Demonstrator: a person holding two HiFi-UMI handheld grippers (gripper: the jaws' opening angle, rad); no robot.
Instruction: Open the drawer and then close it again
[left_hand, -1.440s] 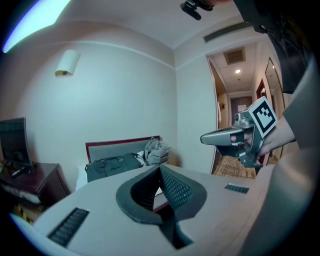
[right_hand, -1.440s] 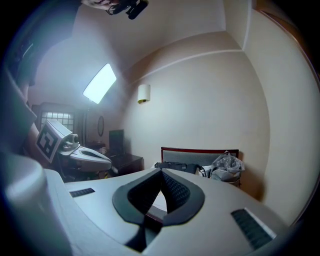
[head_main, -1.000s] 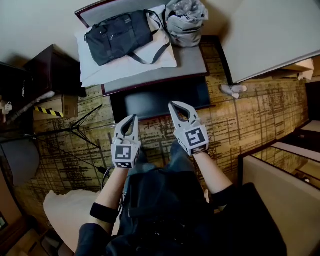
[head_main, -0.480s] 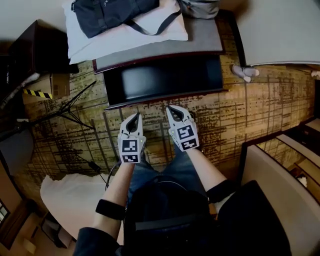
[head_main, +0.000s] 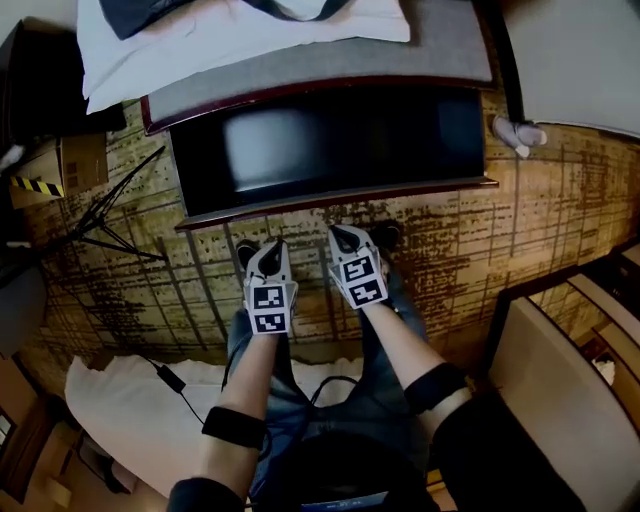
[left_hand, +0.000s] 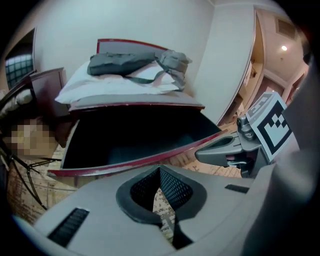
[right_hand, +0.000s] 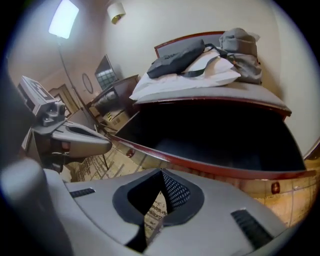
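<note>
The drawer (head_main: 340, 200) stands pulled out from under the bed (head_main: 330, 65), on which a pillow (head_main: 240, 35) lies with a bag (head_main: 150, 10) on top. Before the drawer's front edge the left gripper (head_main: 268, 255) and right gripper (head_main: 343, 240) sit side by side (the right one nearer the edge). A tripod (head_main: 110, 215) stands left of the drawer, a cardboard box (head_main: 70, 165) behind it, a socked foot (head_main: 520, 133) by the drawer's right rear corner

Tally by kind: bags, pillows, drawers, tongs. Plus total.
Bags: 2, duffel and backpack
Pillow: 1
Drawer, open: 1
Tongs: 2, left tongs and right tongs, both shut
Total: 6
</note>
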